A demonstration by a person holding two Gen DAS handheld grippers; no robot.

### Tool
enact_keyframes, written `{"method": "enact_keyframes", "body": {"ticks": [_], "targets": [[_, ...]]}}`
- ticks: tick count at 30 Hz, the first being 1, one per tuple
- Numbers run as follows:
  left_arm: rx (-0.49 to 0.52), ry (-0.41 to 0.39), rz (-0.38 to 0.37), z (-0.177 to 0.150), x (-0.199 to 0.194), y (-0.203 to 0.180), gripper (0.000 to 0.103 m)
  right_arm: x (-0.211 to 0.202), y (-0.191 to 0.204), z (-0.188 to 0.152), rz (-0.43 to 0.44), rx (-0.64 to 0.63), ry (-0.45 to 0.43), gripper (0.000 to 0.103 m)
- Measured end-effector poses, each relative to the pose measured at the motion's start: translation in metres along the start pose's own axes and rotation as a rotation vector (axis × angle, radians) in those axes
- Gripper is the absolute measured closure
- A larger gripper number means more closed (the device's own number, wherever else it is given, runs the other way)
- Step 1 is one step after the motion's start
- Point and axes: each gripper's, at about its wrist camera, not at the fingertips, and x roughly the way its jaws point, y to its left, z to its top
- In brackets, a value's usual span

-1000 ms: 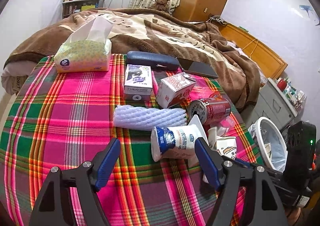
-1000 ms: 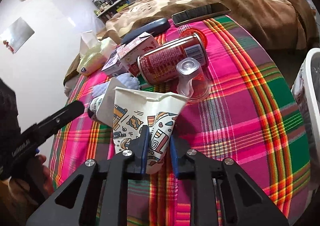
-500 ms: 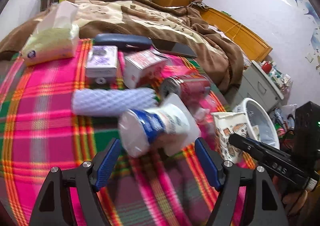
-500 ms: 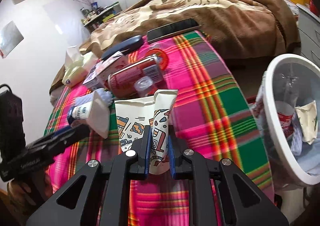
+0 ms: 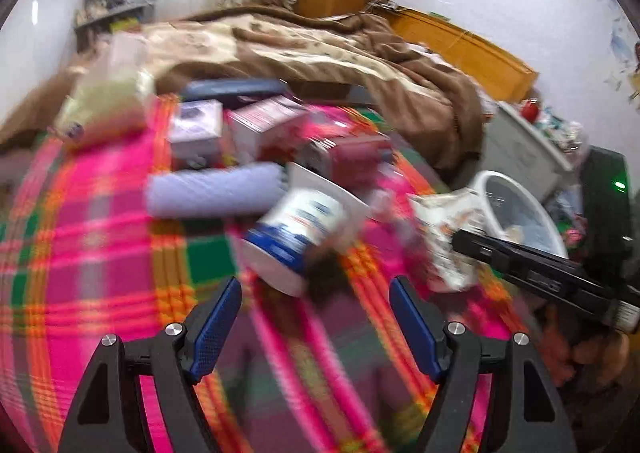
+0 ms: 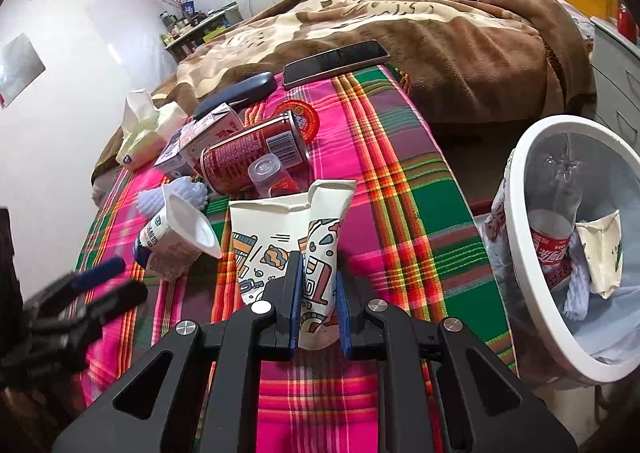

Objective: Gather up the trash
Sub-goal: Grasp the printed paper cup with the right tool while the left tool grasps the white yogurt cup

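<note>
My right gripper (image 6: 318, 307) is shut on a crushed white paper cup with cartoon prints (image 6: 276, 249), held above the plaid table; it also shows in the left wrist view (image 5: 444, 237). My left gripper (image 5: 316, 317) is open and empty, just short of a tipped white and blue yogurt cup (image 5: 296, 237), also seen in the right wrist view (image 6: 176, 237). A red can (image 6: 256, 157) and a clear plastic cup (image 6: 268, 177) lie behind. A white trash bin (image 6: 560, 249) with a cola bottle and paper stands at the right, below the table edge.
On the plaid cloth (image 6: 400, 189) lie a foam net sleeve (image 5: 212, 193), two small cartons (image 5: 196, 129), a tissue pack (image 6: 140, 137), a dark case (image 6: 240, 91) and a phone (image 6: 336, 61). A bed with a brown blanket (image 6: 440, 17) lies beyond.
My right gripper has lifted the printed paper cup and carried it right, toward the bin. My left gripper has moved closer to the yogurt cup; its view is blurred by motion.
</note>
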Motion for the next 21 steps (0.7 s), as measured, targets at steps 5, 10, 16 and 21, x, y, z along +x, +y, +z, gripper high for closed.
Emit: {"method": "enact_keyframes", "body": {"ticks": [5, 10, 16, 21], "targets": [[-0.016, 0.017, -0.006, 0.021, 0.013, 0.012, 0.027, 0.0, -0.001, -0.001, 0.006, 0.003, 0.006, 0.088], [-0.002, 0.049, -0.032, 0.031, 0.032, 0.014, 0.027, 0.0, -0.002, 0.0, 0.008, 0.001, 0.009, 0.088], [0.014, 0.089, -0.046, 0.031, 0.051, 0.01, 0.027, 0.002, -0.006, 0.002, 0.012, 0.002, 0.011, 0.088], [0.009, 0.107, -0.064, 0.031, 0.054, 0.007, 0.036, 0.002, -0.007, 0.003, 0.016, 0.003, 0.013, 0.088]]}}
